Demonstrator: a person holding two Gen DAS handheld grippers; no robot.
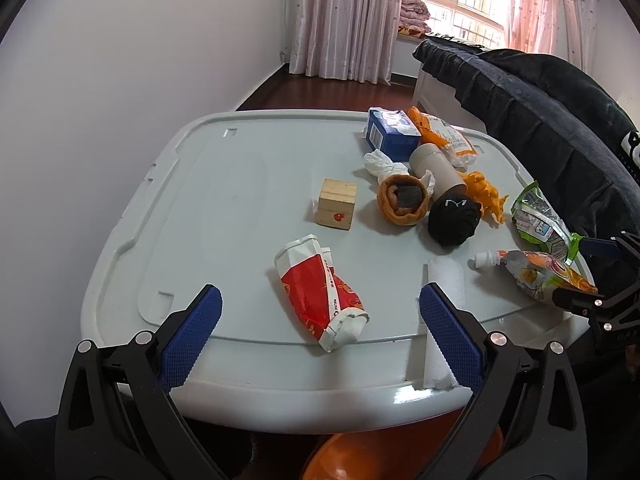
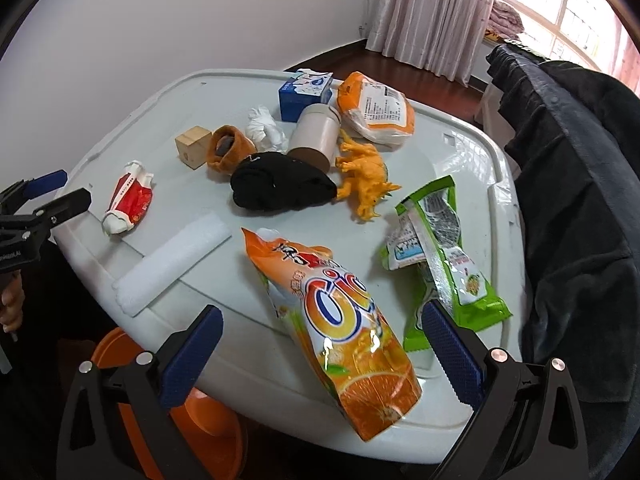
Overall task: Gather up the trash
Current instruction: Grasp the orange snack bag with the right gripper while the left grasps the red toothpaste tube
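Both sets of jaws stand wide apart and hold nothing: the left gripper (image 1: 320,330) hovers over the near edge of the table (image 1: 224,208) with the red-and-white wrapper (image 1: 322,292) lying between its blue pads, and the right gripper (image 2: 322,354) straddles the orange juice pouch (image 2: 340,320) without touching it.

By my judgement the collecting is at its start, since all the litter lies on the table and an orange bin (image 2: 204,420) waits below the near edge. The next move calls for closing on one soft, crinkly packet, low enough to pinch it and not slide off, then carrying it down to the bin.

Counted from left to right in the right wrist view: one red-and-white wrapper, one white foam strip (image 2: 172,268), one wooden block (image 2: 193,147), one orange sock (image 2: 229,152), one crumpled white tissue (image 2: 266,130), one black sock (image 2: 280,186), one blue carton (image 2: 304,94), one beige cylinder (image 2: 314,136), one orange juice pouch, one yellow toy dinosaur (image 2: 366,176), one orange-and-white bag (image 2: 376,110), one green wrapper (image 2: 444,252).
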